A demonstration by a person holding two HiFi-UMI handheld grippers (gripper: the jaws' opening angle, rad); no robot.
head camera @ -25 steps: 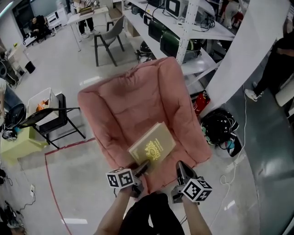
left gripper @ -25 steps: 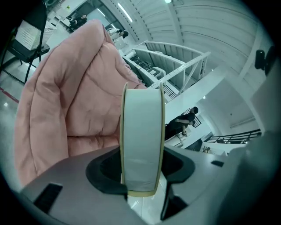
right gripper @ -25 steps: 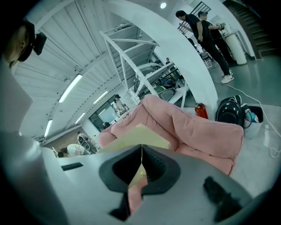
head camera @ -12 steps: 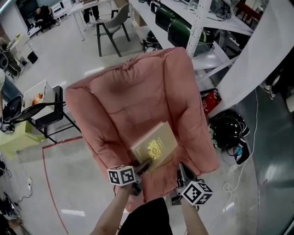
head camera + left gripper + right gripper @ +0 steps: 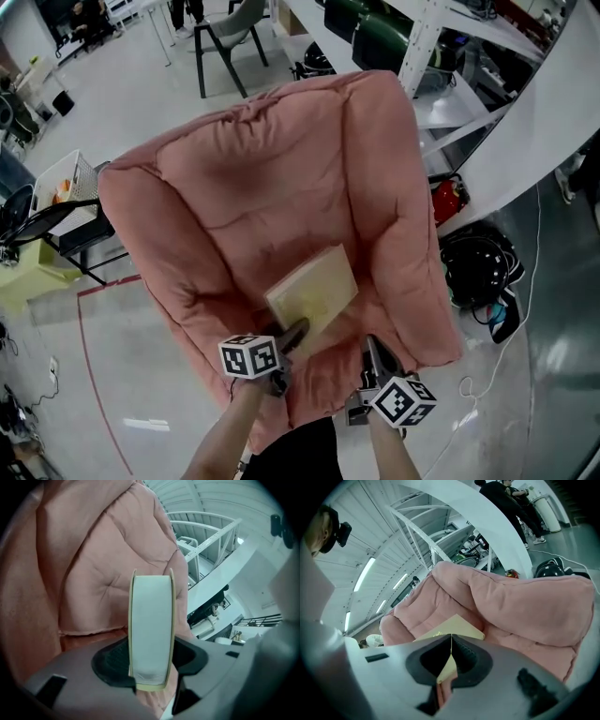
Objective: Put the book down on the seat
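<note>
A cream hardback book [image 5: 312,298] hangs over the front part of the pink padded seat [image 5: 253,197]. My left gripper [image 5: 292,336] is shut on the book's near edge. In the left gripper view the book [image 5: 151,630] stands edge-on, its white page block clamped between both pads of the gripper [image 5: 150,659]. To the right of the book, my right gripper [image 5: 372,352] sits at the seat's front edge. Its jaws [image 5: 451,644] meet with nothing between them, and the book [image 5: 454,626] lies just beyond them against the pink cushion [image 5: 520,606].
A grey chair [image 5: 230,28] stands behind the seat. A black folding frame [image 5: 56,230] and a white basket [image 5: 61,183] are at the left. At the right are a metal shelf rack [image 5: 441,37], a red object [image 5: 450,197] and a black helmet [image 5: 478,267]. Red floor tape [image 5: 89,366] runs at the lower left.
The pink seat has come nearer and fills more of the head view. The book stays in my left gripper over the seat's front; the right gripper stays shut beside it.
</note>
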